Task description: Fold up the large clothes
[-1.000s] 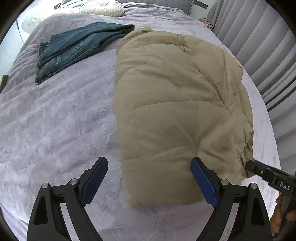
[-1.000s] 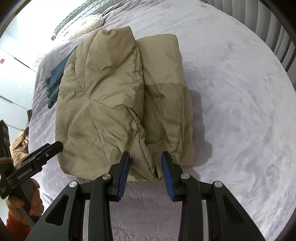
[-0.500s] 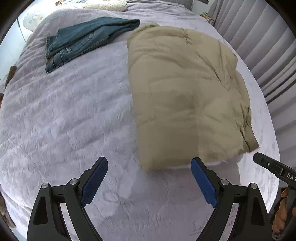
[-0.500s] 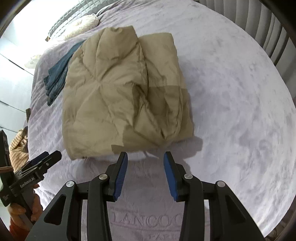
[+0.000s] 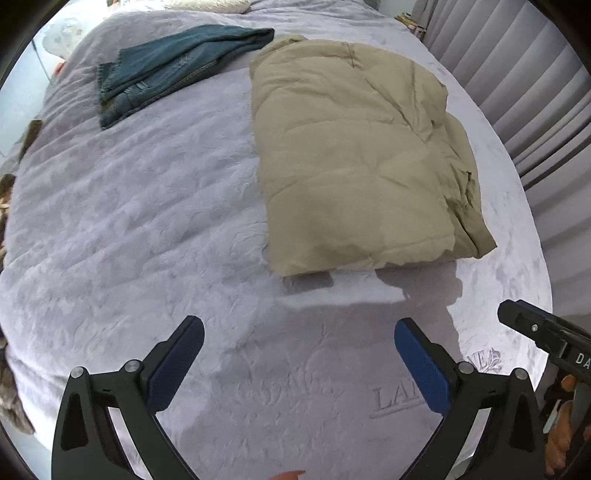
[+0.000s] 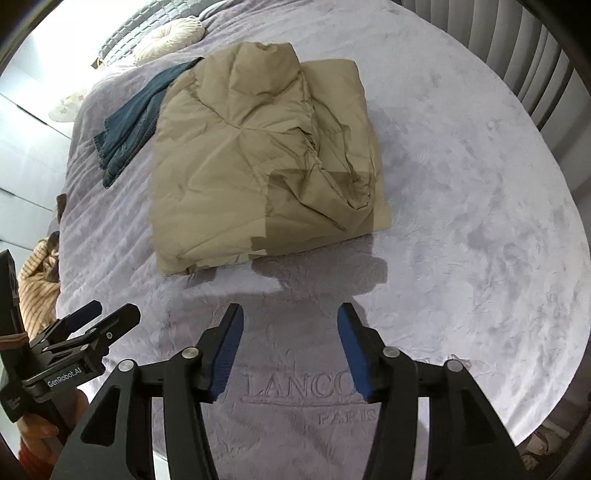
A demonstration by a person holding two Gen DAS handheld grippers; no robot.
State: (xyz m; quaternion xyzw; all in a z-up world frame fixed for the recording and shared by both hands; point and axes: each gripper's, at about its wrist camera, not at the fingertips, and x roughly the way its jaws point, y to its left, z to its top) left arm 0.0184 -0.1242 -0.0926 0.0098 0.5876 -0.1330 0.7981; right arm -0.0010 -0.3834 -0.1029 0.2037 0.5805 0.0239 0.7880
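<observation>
Only the right view reads the full "LANCO… PARIS" embossing. Left gripper [image 5: 299, 345] and right gripper [image 6: 290, 334] have just been opening; both hold nothing. The folded jacket [image 5: 354, 147] lies on the bedspread [image 5: 129, 221], jeans [image 5: 173, 62] touching it. Curtains [image 5: 517, 74] stand beside.

Plain tan quilted puffer coat [image 5: 354, 155]; dark teal-blue denim jeans [image 5: 173, 62] upper left; pale lilac embossed bedspread [image 5: 129, 221]; grey pleated curtain [image 5: 524, 74]; cream round pillow [image 6: 173, 35].
</observation>
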